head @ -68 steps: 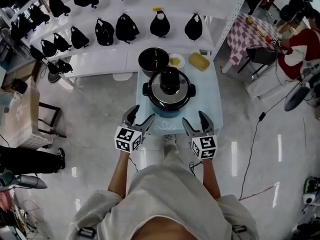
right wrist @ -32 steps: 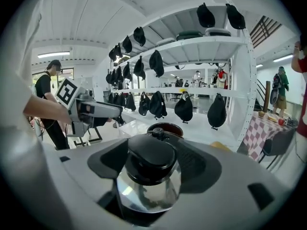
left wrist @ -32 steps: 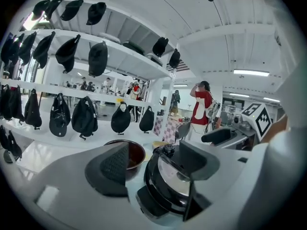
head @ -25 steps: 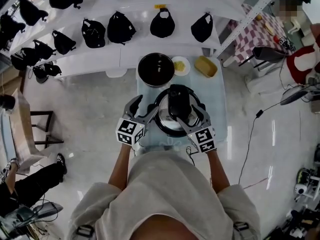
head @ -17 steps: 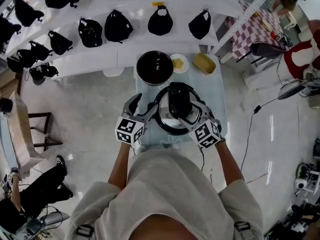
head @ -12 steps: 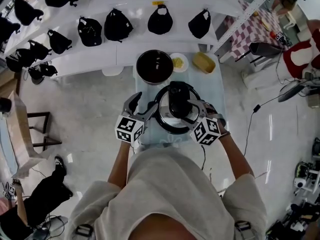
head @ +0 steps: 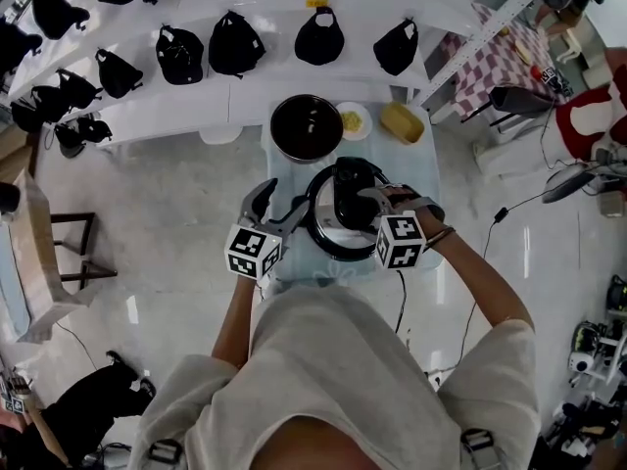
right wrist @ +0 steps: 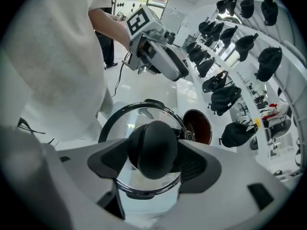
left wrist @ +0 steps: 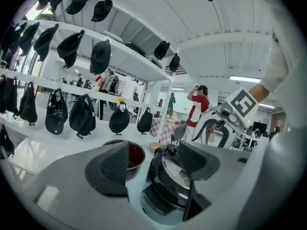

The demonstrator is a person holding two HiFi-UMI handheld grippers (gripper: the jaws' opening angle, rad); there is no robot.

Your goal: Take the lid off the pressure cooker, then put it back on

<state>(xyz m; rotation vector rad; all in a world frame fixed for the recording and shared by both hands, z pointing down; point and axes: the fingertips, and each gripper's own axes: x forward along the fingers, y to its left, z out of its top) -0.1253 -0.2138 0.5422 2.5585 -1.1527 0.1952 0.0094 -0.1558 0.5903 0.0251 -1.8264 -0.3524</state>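
The pressure cooker stands on the pale blue table with its glass lid seated on it. In the right gripper view my right gripper is over the lid, both pads pressed against the black lid handle. The same gripper comes in from the right in the head view. My left gripper hangs open just left of the cooker, touching nothing. In the left gripper view the cooker shows beyond the left gripper.
A dark bowl, a small plate with yellow food and a yellow block stand at the table's far end. White shelves with black caps run behind. A cable lies on the floor to the right.
My right gripper has swung from the cooker's near right side to above the lid and its jaws have come in on the handle. The left gripper has stayed put, open.
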